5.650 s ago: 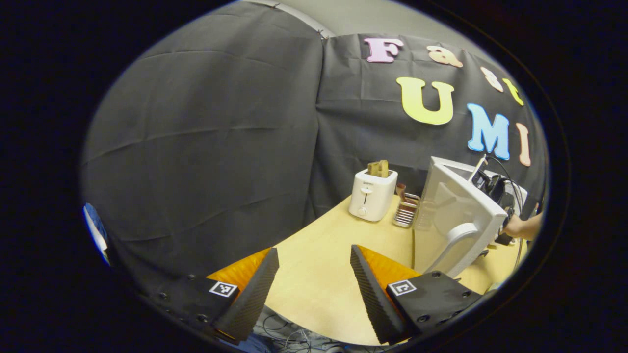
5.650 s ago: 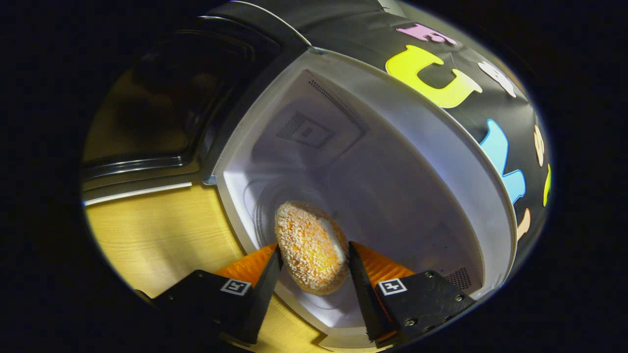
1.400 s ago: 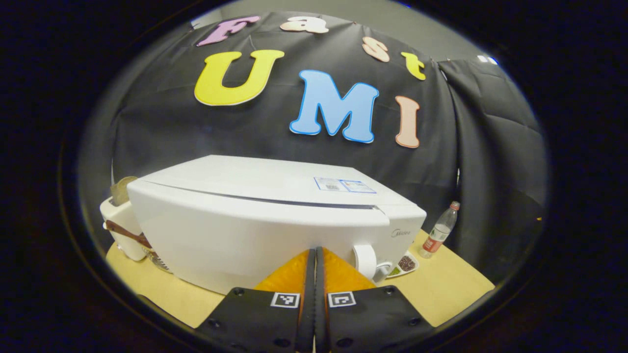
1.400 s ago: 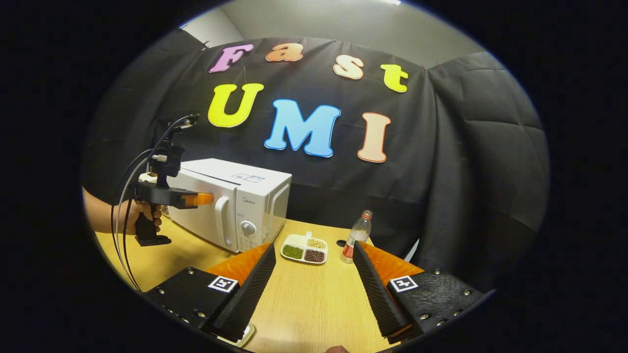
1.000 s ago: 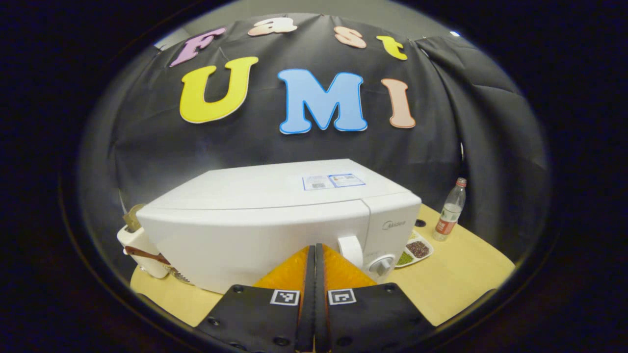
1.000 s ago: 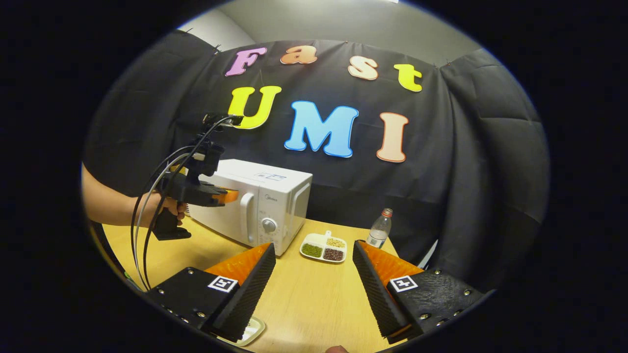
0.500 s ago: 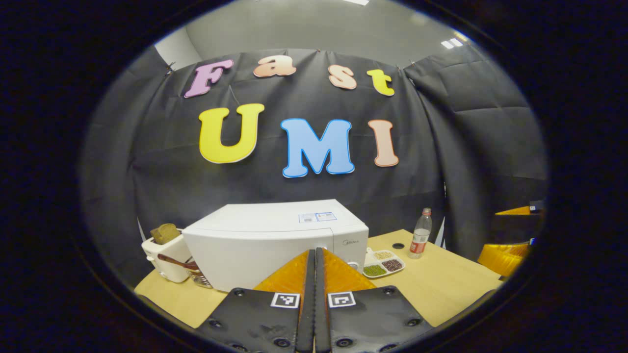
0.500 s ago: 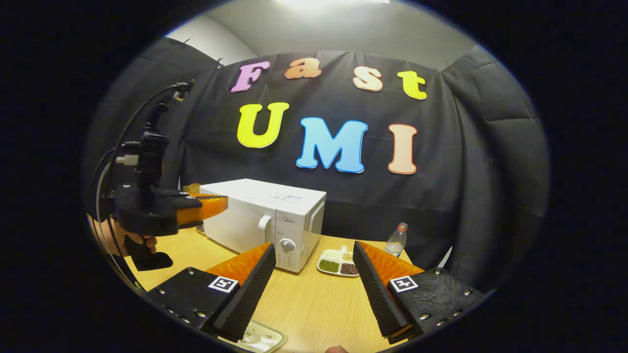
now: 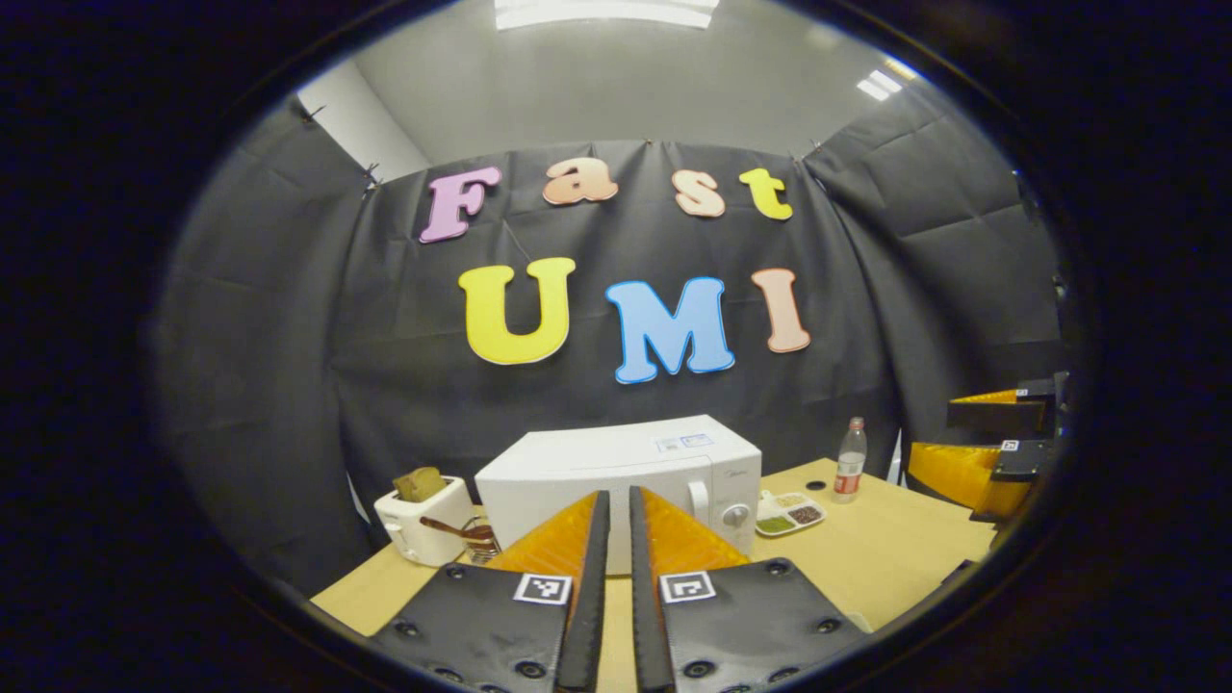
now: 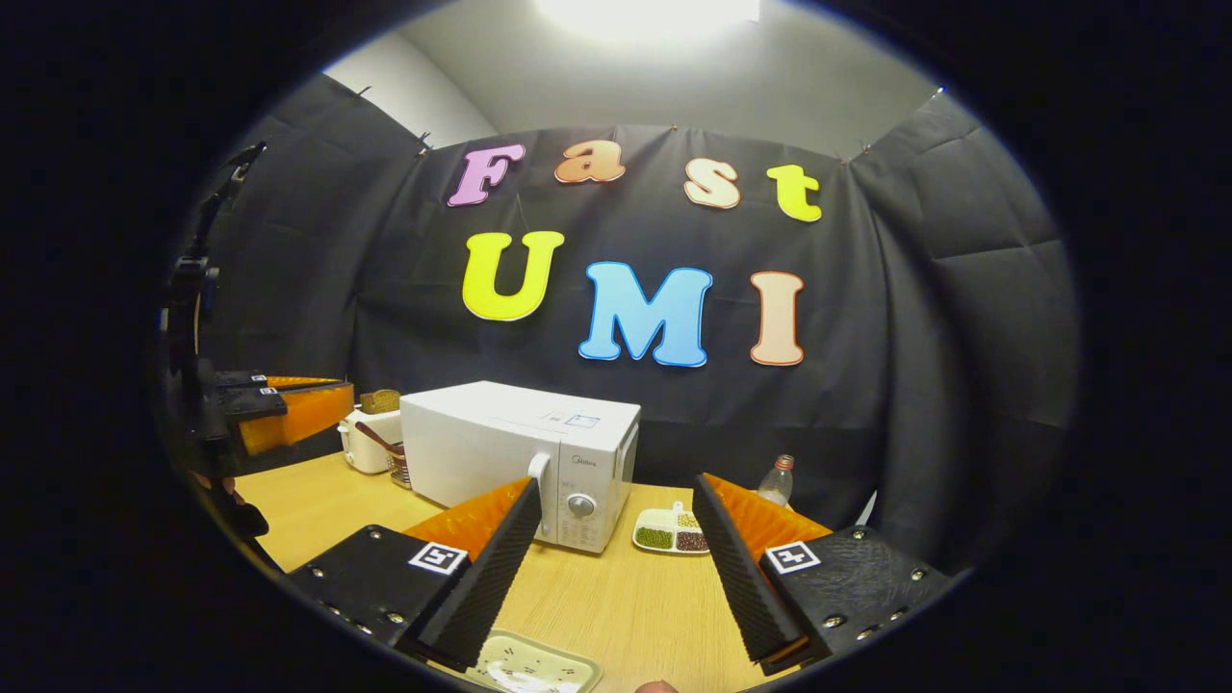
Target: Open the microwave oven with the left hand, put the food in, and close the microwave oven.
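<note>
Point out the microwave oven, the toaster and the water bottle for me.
microwave oven (image 10: pixel 481 452), right gripper view, on its closed white door.
toaster (image 9: pixel 423 525), left gripper view, on its white front face.
water bottle (image 9: pixel 849 475), left gripper view, on the label around its body.

I was working in a staged recording booth rather than a real kitchen: black cloth (image 10: pixel 962 318) hung as walls around a pale wooden desk (image 10: pixel 616 597), under a plain ceiling with a strip light (image 9: pixel 606 12). Along the desk's far edge stood kitchen props: a white microwave (image 10: pixel 510 452), a toaster (image 9: pixel 423 525), a divided snack dish (image 10: pixel 672 534) and a water bottle (image 9: pixel 849 474).
</note>
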Demonstrator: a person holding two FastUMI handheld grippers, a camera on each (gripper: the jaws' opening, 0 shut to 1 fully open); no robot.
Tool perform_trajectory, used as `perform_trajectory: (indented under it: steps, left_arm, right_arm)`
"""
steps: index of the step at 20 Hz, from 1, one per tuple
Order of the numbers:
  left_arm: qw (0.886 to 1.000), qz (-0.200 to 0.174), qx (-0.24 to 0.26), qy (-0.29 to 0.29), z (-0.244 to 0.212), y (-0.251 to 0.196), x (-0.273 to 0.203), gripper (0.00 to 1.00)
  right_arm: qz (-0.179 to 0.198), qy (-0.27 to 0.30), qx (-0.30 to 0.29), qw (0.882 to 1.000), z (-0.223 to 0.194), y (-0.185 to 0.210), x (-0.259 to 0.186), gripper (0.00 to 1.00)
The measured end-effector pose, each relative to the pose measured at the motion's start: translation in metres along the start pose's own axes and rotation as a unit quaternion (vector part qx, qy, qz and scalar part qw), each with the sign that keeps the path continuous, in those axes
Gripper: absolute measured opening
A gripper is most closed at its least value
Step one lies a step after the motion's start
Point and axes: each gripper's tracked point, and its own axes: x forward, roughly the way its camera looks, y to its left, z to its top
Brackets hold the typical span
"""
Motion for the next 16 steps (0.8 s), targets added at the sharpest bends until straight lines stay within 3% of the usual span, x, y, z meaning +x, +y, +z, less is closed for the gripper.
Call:
perform_trajectory:
  steps: [7, 15, 16]
  left_arm:
    - [1.000, 0.008, -0.019, 0.003, -0.014, 0.017, -0.045, 0.97]
    - [0.999, 0.030, -0.028, -0.014, -0.005, 0.041, -0.057, 0.93]
    - [0.999, 0.035, -0.027, -0.014, -0.004, 0.046, -0.060, 0.96]
  right_arm:
    - [-0.001, -0.006, 0.008, 1.000, 0.006, 0.024, -0.022, 0.97]
    - [-0.003, -0.029, 0.007, 1.000, 0.024, 0.033, -0.032, 0.97]
    - [-0.002, -0.030, 0.007, 1.000, 0.024, 0.034, -0.033, 0.97]
